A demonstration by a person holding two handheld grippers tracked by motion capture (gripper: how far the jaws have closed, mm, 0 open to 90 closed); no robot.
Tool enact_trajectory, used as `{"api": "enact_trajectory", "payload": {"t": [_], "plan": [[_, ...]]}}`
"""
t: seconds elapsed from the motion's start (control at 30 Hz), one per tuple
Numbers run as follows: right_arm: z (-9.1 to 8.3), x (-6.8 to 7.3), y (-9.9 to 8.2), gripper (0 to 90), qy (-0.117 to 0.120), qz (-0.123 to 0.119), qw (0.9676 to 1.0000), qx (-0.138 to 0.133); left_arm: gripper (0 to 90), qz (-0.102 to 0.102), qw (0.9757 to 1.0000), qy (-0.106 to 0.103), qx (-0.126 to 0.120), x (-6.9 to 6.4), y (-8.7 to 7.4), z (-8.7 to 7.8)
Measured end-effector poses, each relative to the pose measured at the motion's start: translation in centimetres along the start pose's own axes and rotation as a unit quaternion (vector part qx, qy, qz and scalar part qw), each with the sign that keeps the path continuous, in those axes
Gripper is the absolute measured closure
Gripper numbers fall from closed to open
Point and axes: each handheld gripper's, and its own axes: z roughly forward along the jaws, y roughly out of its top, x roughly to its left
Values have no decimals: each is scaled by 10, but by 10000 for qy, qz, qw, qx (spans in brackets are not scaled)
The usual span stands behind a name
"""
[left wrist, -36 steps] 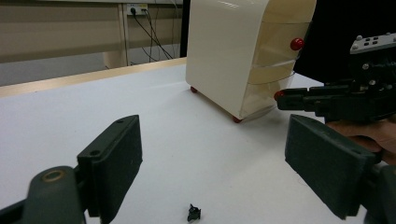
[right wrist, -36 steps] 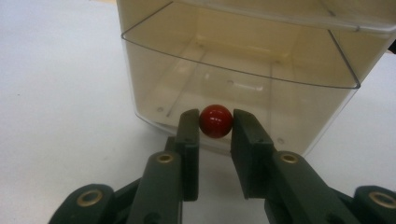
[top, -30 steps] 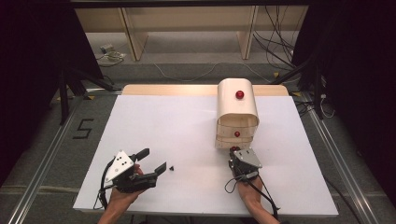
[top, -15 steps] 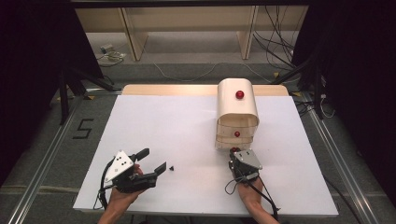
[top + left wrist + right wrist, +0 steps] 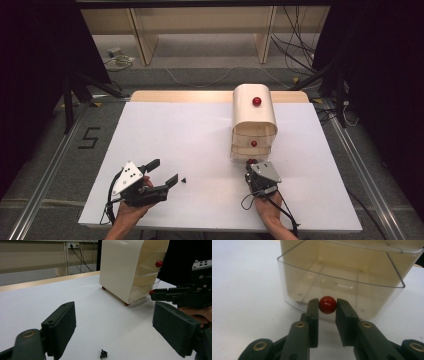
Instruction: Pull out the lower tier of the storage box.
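A cream drawer cabinet [image 5: 254,117] with red knobs stands right of the table's middle, and the left gripper view shows it [image 5: 117,267] from the side. Its clear bottom drawer [image 5: 342,272] sticks out a little. My right gripper [image 5: 327,303] is shut on that drawer's red knob [image 5: 327,305], one pad on each side. From above, the right gripper [image 5: 251,162] sits just in front of the cabinet. My left gripper [image 5: 164,171] rests near the front left, open with nothing between its jaws [image 5: 113,312].
A tiny black piece [image 5: 184,179] lies on the white table [image 5: 190,130] just right of the left gripper, low between its jaws [image 5: 103,354]. Cables and wooden frames lie on the floor beyond the far edge.
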Motion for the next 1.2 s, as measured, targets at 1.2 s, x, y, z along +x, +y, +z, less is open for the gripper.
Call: {"api": "enact_trajectory", "payload": {"t": [1.2], "plan": [[-8,1,-3,735,37,30,10000,23,187,-10,10000,16,-1,0,0,0]]}}
